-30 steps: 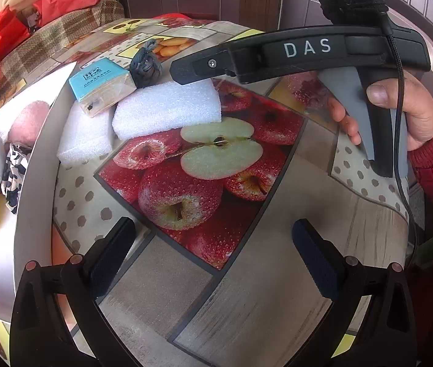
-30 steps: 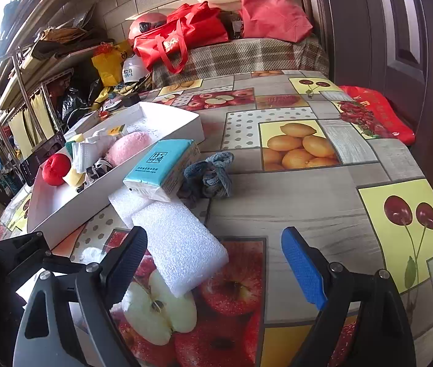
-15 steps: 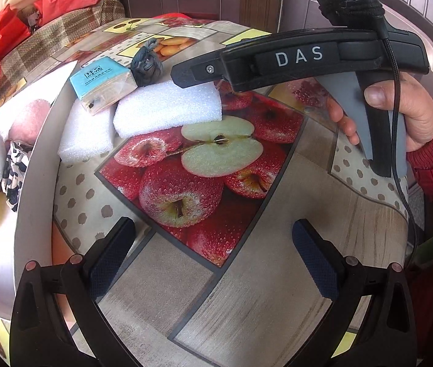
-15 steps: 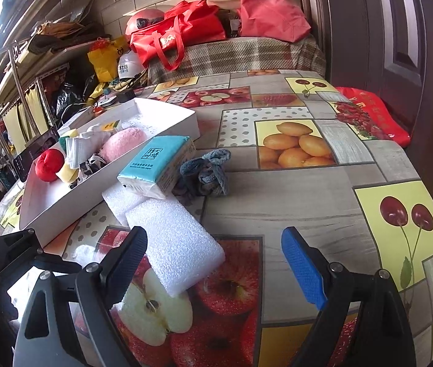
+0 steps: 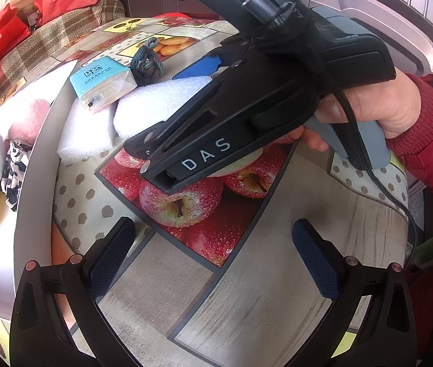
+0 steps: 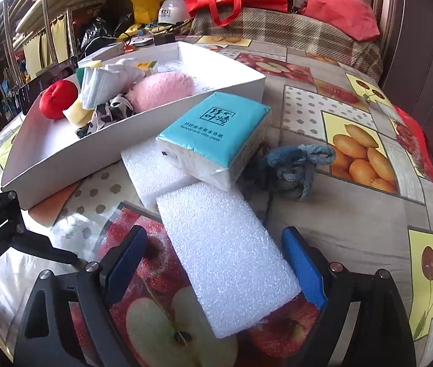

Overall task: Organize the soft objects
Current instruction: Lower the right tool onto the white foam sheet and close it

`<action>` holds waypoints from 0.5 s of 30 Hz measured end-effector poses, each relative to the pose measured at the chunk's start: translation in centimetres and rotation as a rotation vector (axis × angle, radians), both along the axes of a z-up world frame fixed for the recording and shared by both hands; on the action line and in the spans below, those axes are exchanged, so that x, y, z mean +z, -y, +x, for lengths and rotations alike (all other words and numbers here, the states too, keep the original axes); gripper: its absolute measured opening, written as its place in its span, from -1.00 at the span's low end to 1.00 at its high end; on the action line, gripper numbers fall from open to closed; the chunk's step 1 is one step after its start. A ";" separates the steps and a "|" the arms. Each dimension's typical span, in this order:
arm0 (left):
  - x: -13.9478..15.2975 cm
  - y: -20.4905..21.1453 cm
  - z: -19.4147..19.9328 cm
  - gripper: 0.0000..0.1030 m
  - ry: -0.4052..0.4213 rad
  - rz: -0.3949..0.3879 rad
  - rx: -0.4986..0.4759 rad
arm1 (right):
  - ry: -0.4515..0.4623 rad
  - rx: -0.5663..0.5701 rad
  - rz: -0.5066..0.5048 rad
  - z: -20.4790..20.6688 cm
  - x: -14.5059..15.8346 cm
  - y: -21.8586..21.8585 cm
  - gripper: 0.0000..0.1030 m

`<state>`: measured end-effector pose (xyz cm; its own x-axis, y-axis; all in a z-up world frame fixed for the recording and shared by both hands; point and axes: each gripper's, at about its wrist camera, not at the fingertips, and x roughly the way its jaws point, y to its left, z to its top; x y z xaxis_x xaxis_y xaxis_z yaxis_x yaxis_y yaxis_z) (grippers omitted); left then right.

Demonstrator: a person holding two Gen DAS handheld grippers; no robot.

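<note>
The nearer white foam block (image 6: 228, 253) lies flat on the bench (image 6: 354, 214), on the apple print of the cloth, its long axis running from the near right up toward the far left, where its far end meets a second foam block (image 6: 152, 171). A teal tissue pack (image 6: 216, 131) rests on that second block, with a blue-grey knotted cloth (image 6: 296, 168) just beside it. The white tray (image 6: 63, 153) behind holds a red plush ball (image 6: 58, 99), a pink fluffy piece (image 6: 161, 90) and other soft items.

A second ago the right tool (image 6: 213, 263) was farther back, with the block ahead of its tips; now the block sits between its fingers. Its jaws stand wide apart, a blue pad on each side of the foam, neither clearly pressing it. The left tool (image 5: 213, 260) is unchanged, jaws spread and empty above the bench. A hand (image 5: 384, 107) in a red sleeve holds the right tool.
</note>
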<state>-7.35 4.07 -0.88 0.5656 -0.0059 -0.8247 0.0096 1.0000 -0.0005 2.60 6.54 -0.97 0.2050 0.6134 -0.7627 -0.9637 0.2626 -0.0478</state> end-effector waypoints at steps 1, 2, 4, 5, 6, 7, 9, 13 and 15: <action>0.0 0.0 0.0 0.99 0.000 0.001 0.000 | 0.002 0.004 0.010 -0.1 0.1 0.2 0.73; 0.0 0.0 0.0 0.99 0.000 0.001 0.000 | 0.001 0.010 0.017 -0.1 0.2 0.4 0.72; -0.1 0.0 -0.1 0.99 0.000 0.001 0.000 | 0.001 0.019 0.019 -0.4 0.2 0.8 0.43; -0.1 0.0 0.0 0.99 0.000 0.001 0.000 | 0.000 0.023 0.029 -0.5 0.3 1.2 0.30; -0.1 0.0 0.0 0.99 0.000 0.001 0.000 | 0.006 0.020 0.033 -0.6 0.4 1.6 0.15; -0.1 0.0 0.0 0.99 0.000 0.001 0.000 | 0.011 0.015 0.033 -0.6 0.5 2.0 0.14; -0.1 0.0 0.0 0.99 0.000 0.001 0.000 | 0.017 -0.001 0.030 -0.2 0.5 3.0 0.07; -0.1 0.0 0.1 0.99 0.000 0.001 0.000 | 0.002 -0.084 0.040 1.7 0.8 5.1 0.05; -0.1 0.0 0.1 0.99 0.000 0.001 0.000 | -0.021 -0.127 0.067 2.9 1.2 6.2 0.04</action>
